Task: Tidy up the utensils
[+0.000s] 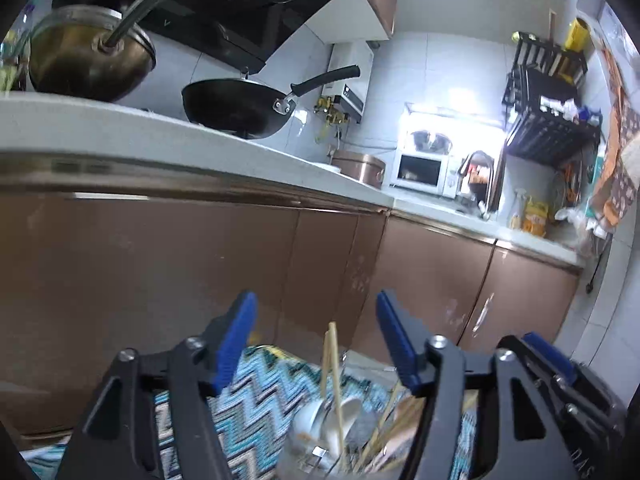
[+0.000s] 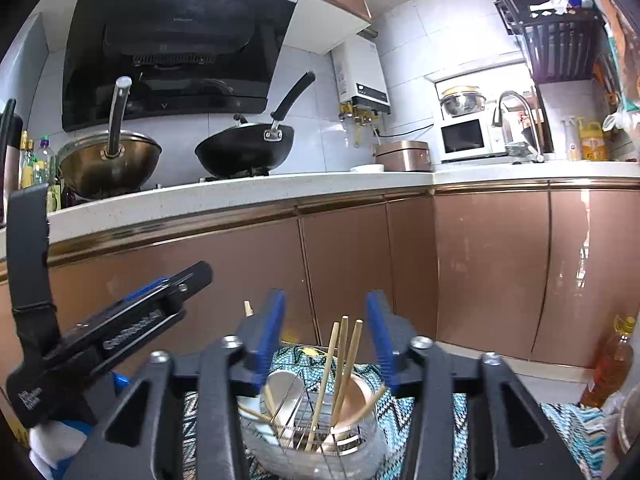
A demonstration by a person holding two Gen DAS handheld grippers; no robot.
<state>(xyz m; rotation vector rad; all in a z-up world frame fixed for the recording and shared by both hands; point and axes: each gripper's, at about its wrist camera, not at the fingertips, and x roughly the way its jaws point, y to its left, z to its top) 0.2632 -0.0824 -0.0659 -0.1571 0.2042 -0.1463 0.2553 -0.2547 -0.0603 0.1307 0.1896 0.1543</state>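
Observation:
A clear round utensil holder (image 2: 312,440) with a wire divider stands on a zigzag-patterned cloth (image 2: 420,408). It holds several wooden chopsticks (image 2: 340,364), white spoons (image 2: 280,396) and a copper-toned bowl-like piece (image 2: 356,400). My right gripper (image 2: 326,336) is open and empty, above and around the holder's top. My left gripper (image 1: 316,336) is open and empty, above the same holder (image 1: 332,440), with chopsticks (image 1: 332,364) between its fingers. The left gripper also shows in the right wrist view (image 2: 152,304) at the left. The right gripper's finger (image 1: 548,352) shows in the left wrist view.
Brown cabinet doors (image 2: 344,272) and a white countertop (image 2: 240,196) lie ahead. Two woks (image 2: 244,148) sit on the stove. An oil bottle (image 2: 608,364) stands at the right on the cloth. A microwave (image 2: 466,138) and faucet (image 2: 516,120) are at the far right.

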